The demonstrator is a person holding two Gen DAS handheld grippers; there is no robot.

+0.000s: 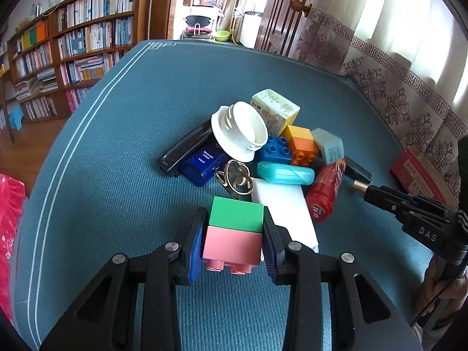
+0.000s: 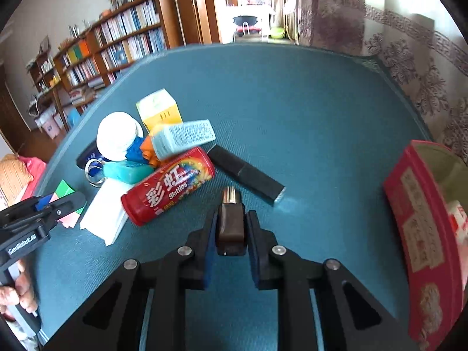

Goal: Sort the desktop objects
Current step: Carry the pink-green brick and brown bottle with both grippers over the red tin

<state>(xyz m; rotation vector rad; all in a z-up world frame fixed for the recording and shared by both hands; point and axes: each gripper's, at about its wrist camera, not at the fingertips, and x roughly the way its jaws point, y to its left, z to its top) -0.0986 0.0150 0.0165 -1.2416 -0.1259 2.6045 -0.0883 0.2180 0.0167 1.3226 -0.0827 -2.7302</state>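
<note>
Plastic bricks, one green stacked on one pink point(image 1: 234, 234), sat clamped between the left gripper point(image 1: 233, 235) pads above the teal mat point(image 1: 117, 146): light, rigid, flat-sided, so a side grip suited them. The right gripper point(image 2: 231, 234) was clenched on a small dark tube with a metal tip point(image 2: 230, 222), probably a lipstick; smooth and narrow, best pinched mid-body. Its black cap point(image 2: 248, 175) lay nearby.

Wooden bookshelves point(image 1: 76, 44) packed with books fill the upper left, a wooden door point(image 1: 280, 14) stands at top centre, and daylight glows through patterned curtains point(image 1: 395, 67) at upper right.
</note>
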